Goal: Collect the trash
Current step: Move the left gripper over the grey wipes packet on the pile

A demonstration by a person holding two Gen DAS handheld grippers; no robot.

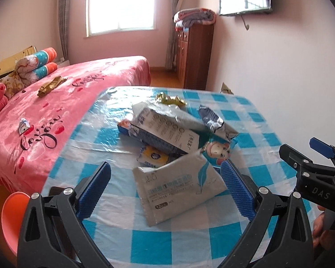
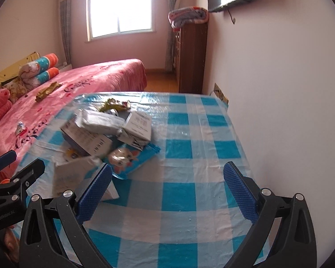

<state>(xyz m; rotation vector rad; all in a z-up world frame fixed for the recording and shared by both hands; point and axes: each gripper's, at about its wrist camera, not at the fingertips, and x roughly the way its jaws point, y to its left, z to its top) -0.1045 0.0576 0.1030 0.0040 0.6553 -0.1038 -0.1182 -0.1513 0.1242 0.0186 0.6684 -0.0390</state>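
A pile of trash lies on the blue-and-white checked table [image 1: 158, 241]: a grey wipes packet [image 1: 178, 185] nearest, a long white-and-blue carton [image 1: 165, 134], a yellow wrapper [image 1: 154, 156], a blue cartoon packet [image 1: 216, 151], a silver bag [image 1: 214, 120] and a gold wrapper [image 1: 169, 99]. My left gripper [image 1: 165, 189] is open and empty, its jaws on either side of the grey packet, just above it. My right gripper [image 2: 167, 192] is open and empty over bare table, right of the pile [image 2: 105, 134]. The right gripper also shows in the left wrist view [image 1: 319, 156].
A pink bed [image 1: 55, 116] stands left of the table, with a gold wrapper [image 1: 51, 86] and a small white-blue wrapper [image 1: 23, 127] on it. An orange bin [image 1: 11, 210] stands at the table's left corner. A wall [image 2: 290, 111] runs along the table's right edge.
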